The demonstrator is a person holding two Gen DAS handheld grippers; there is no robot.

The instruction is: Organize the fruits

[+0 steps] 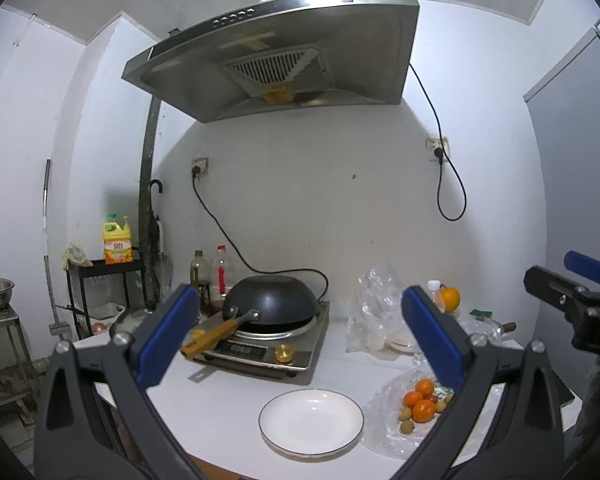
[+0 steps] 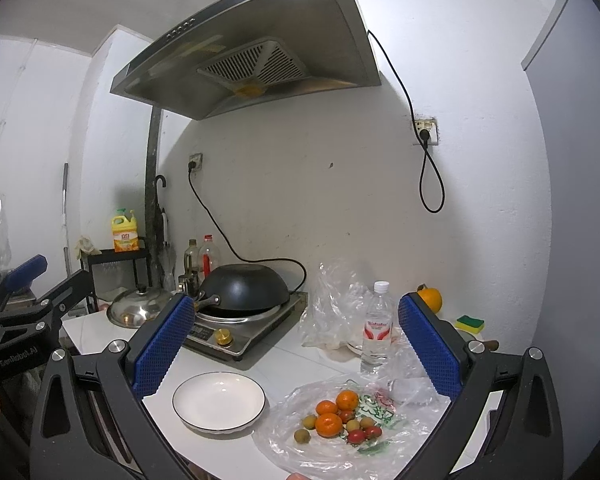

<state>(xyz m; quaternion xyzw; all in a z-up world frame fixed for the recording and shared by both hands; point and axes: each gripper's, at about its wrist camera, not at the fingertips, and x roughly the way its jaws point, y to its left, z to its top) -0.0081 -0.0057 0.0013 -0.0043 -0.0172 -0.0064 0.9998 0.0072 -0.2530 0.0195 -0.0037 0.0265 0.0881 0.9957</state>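
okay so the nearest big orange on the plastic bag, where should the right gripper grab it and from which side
Grip the orange across its round middle, coming from above with the right gripper, jaws open. Small fruits crowd its sides on the plastic bag; only its top is free.

Orange mandarins [image 2: 328, 424] and red tomatoes [image 2: 355, 436] beside a dark-rimmed white plate [image 2: 218, 401].
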